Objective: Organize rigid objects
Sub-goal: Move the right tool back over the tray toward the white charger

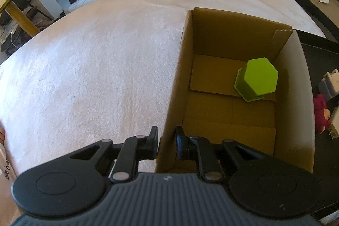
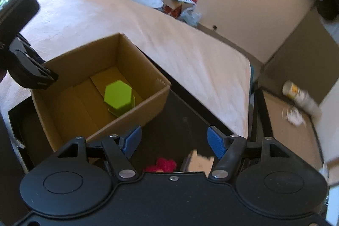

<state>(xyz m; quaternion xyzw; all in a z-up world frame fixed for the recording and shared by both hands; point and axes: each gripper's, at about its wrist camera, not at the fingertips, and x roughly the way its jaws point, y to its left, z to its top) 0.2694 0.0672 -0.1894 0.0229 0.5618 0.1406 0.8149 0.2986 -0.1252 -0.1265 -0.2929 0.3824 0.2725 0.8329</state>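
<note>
The left gripper (image 1: 167, 145) is clamped on the near wall of the cardboard box (image 1: 294, 82), one finger outside, one inside, pinning it in place. The right gripper (image 2: 173, 142) has its blue pads (image 2: 216, 144) spread apart with nothing between them, hanging over the dark tabletop (image 2: 186, 120) just beside the box. Down below it sit a pink plush toy (image 2: 162, 165) and a small pale block (image 2: 201, 159), too blurry to identify.

The green hexagonal cup (image 1: 257, 78) is already in the box, upside down by the far right corner.

My guess is the next step is grabbing another item off the dark table. I'd keep the left clamp steady so the box doesn't slide, drop the right pads squarely around something hard, and leave the plush alone since it isn't rigid.
</note>
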